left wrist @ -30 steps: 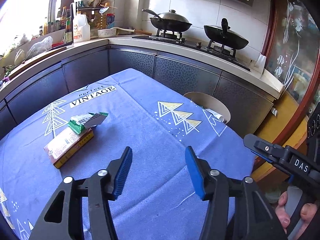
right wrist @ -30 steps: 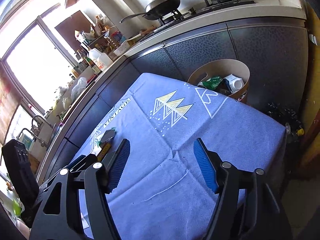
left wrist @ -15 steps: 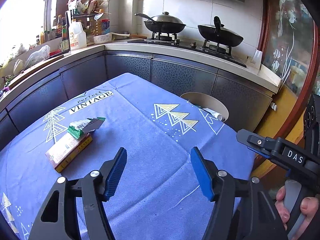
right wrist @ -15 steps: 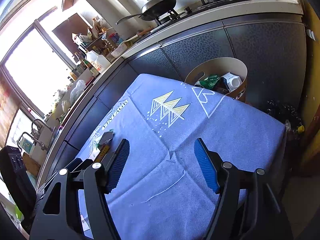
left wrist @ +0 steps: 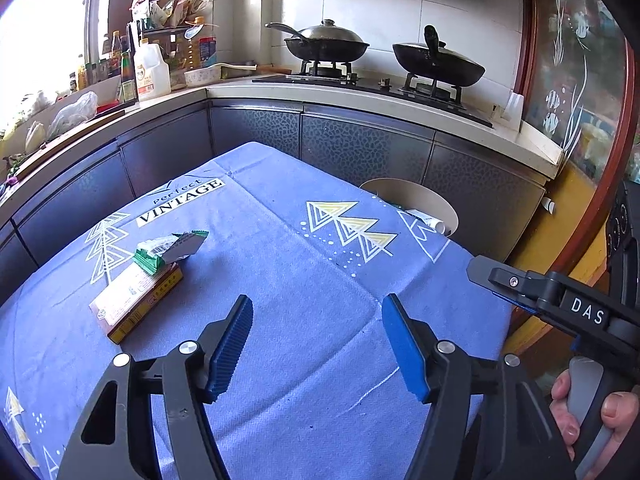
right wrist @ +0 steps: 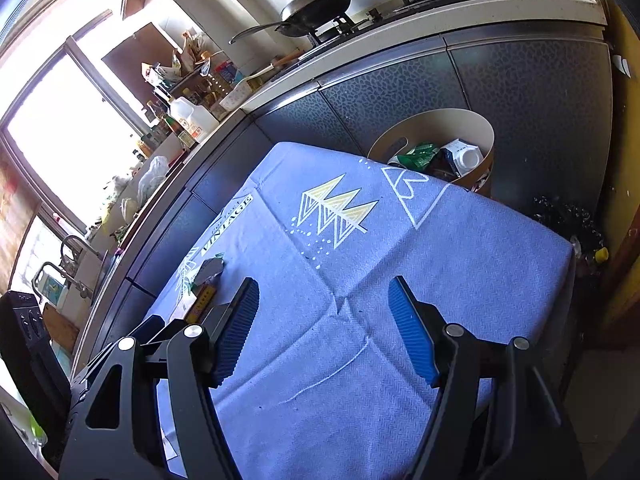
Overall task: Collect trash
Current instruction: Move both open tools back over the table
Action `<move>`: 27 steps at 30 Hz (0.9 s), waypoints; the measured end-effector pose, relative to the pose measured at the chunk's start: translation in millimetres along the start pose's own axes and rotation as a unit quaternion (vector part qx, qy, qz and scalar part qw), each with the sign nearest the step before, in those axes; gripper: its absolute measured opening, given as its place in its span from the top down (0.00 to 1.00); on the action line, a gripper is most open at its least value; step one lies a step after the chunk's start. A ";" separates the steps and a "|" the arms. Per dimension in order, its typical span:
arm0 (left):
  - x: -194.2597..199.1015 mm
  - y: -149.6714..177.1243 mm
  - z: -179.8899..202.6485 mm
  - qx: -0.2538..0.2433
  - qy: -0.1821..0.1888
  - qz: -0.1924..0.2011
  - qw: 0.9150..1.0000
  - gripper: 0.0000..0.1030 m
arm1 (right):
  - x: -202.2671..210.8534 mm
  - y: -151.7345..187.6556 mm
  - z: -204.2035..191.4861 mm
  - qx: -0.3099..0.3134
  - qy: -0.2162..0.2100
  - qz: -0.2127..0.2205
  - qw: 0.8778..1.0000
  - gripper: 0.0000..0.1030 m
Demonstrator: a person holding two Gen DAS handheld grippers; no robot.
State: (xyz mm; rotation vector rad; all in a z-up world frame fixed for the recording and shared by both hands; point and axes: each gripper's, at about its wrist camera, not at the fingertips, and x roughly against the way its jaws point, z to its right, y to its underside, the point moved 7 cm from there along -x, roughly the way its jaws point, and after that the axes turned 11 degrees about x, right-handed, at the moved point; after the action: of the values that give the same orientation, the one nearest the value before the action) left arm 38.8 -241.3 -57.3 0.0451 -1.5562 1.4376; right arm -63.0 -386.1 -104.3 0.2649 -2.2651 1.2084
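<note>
A flat orange-and-white box (left wrist: 134, 298) lies on the blue tablecloth (left wrist: 280, 248) at the left, with a crumpled green-and-silver wrapper (left wrist: 170, 249) on its far end. Both show small in the right wrist view, the box (right wrist: 202, 300) and the wrapper (right wrist: 208, 270). A beige trash bin (right wrist: 436, 132) stands beyond the table's far right edge, holding a green wrapper and a white carton; its rim shows in the left wrist view (left wrist: 412, 196). My left gripper (left wrist: 316, 344) is open and empty, right of the box. My right gripper (right wrist: 324, 324) is open and empty over the table.
Dark cabinets and a counter (left wrist: 360, 96) wrap the far side, with two woks (left wrist: 328, 42) on a stove and bottles (left wrist: 148, 68) at the corner. The right gripper's body (left wrist: 560, 304) shows at the left wrist view's right edge. A dark bag (right wrist: 568, 216) lies on the floor.
The left gripper has opened wider and tilted up slightly. The right gripper has drifted a little; its jaws stay open. The box and wrapper have not moved.
</note>
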 end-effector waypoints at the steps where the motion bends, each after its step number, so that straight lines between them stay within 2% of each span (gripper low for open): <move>1: 0.1 -0.1 0.0 0.000 -0.001 0.000 1.000 0.35 | -0.2 0.2 0.8 -0.001 0.001 0.000 1.000 0.35; 5: -2.4 2.2 -0.5 -0.004 -0.004 -0.002 1.000 0.33 | -2.0 2.1 3.7 -0.005 0.007 -0.001 1.000 0.32; 17: -16.2 12.5 -3.1 -0.004 -0.009 -0.022 1.000 0.33 | -13.0 9.4 5.9 -0.007 0.007 -0.018 1.000 0.32; 27: -22.1 20.0 -20.9 0.006 -0.022 -0.033 0.999 0.33 | -27.7 17.2 1.1 -0.001 0.006 -0.037 0.999 0.32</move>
State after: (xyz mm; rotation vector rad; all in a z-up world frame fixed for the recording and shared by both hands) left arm 50.8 -231.3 -90.2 0.1348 -1.5669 1.4026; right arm -47.7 -379.4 -132.3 0.3371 -2.2270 1.1660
